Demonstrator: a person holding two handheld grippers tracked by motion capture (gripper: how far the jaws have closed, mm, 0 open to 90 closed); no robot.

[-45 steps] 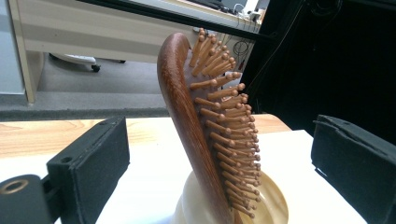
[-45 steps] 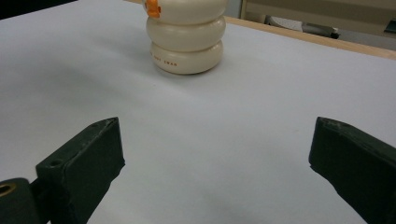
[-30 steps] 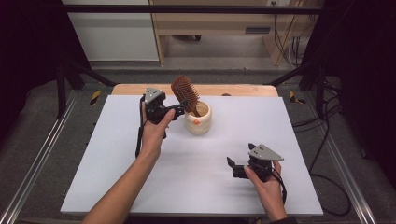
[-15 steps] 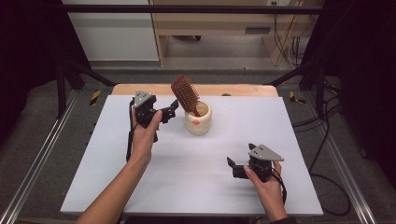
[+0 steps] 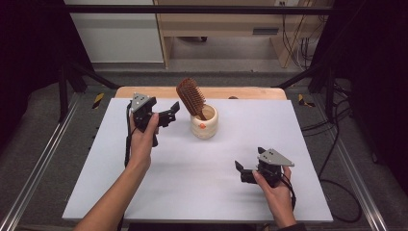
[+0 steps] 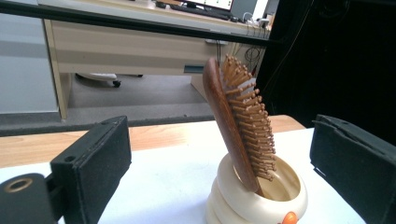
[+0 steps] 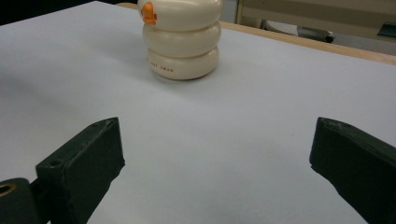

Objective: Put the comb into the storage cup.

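A brown wooden hairbrush (image 5: pixel 190 96) stands handle-down in a cream ribbed cup (image 5: pixel 204 124) at the back middle of the white table; it leans left, bristles to the right. My left gripper (image 5: pixel 173 113) hovers open just left of the brush, jaws pointing at it with a small gap between. In the left gripper view the brush (image 6: pixel 238 126) and the cup (image 6: pixel 261 198) sit between the two spread pads (image 6: pixel 93 163), untouched. My right gripper (image 5: pixel 240 172) rests low at the front right, open and holding nothing. Ahead of it stands the cup (image 7: pixel 182 42).
The white tabletop (image 5: pixel 192 192) has a wooden strip (image 5: pixel 250 93) along its far edge. Metal rails (image 5: pixel 38 163) run down both sides. A wooden desk (image 5: pixel 226 24) and cables (image 5: pixel 293 38) lie beyond the table.
My left gripper has drawn back to the left, away from the brush and cup. The brush stays standing in the cup. The right gripper has not moved.
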